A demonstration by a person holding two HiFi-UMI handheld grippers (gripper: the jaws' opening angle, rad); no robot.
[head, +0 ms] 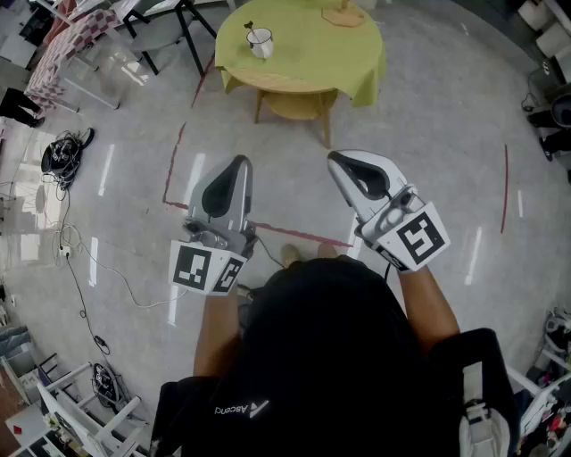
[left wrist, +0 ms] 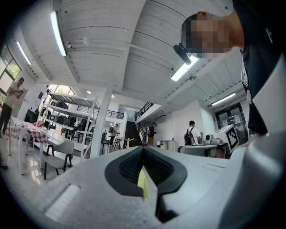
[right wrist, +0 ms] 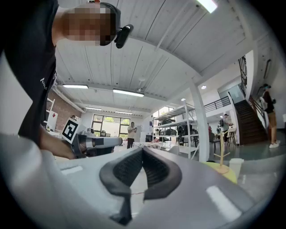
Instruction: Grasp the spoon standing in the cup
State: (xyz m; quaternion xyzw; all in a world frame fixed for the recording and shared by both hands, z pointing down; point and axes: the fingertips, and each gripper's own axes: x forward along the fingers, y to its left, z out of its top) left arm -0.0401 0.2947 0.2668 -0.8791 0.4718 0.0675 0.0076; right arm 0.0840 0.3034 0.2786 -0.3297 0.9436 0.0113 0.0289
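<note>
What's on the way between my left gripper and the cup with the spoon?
Head view: only bare floor from the left gripper to the green-clothed table, then its top up to the cup. Nothing blocks.

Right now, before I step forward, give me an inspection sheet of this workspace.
Surface: round table under a yellow-green cloth, some way ahead of the person.
Job's things: white cup near the table's left edge, spoon standing in it, untouched.
Clutter: wooden stand on the table's far side.
Grippers: left gripper and right gripper shut, empty, near the body.
Cables: white cable and black bundle on the floor, left.
Surroundings: chair under the table; red tape on floor.
</note>
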